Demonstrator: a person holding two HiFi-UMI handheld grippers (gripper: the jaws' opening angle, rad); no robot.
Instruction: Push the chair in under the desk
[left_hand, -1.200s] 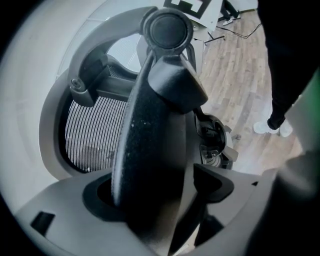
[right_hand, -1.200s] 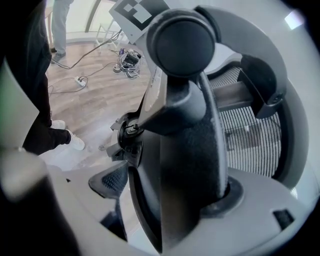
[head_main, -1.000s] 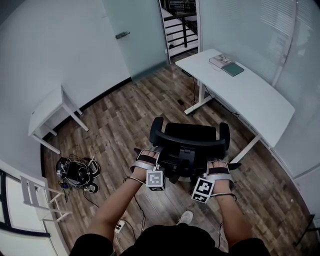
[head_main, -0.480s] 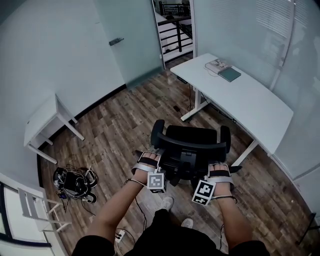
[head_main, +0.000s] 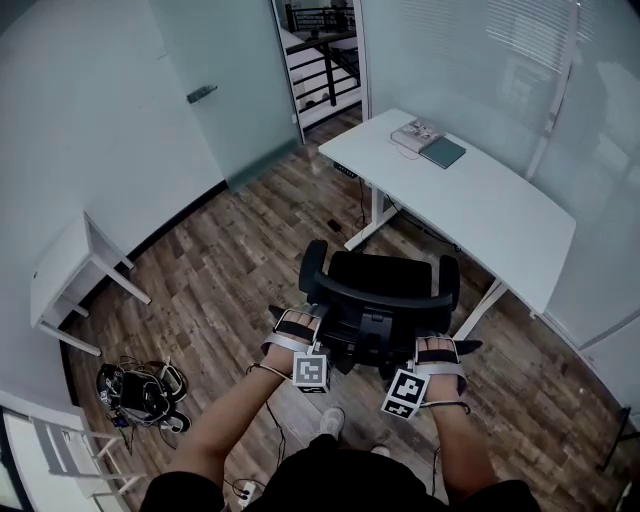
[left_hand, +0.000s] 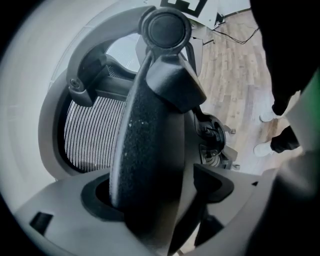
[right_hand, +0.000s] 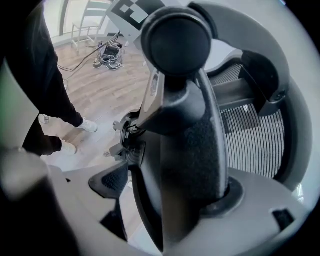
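The black office chair stands on the wood floor with its back toward me, just short of the white desk. My left gripper is shut on a black padded part at the chair's left side; the mesh backrest shows to its left. My right gripper is shut on the matching padded part at the chair's right side. In the gripper views the left gripper and right gripper have their jaws closed against this padding.
Books lie on the desk's far end. A small white table stands at left, with a pile of cables and gear on the floor near it. A glass door and glass walls ring the room. My shoe is behind the chair.
I have stepped forward with the chair held in both grippers. The chair now sits closer to the desk, and the small table and floor gear have slid back toward me.
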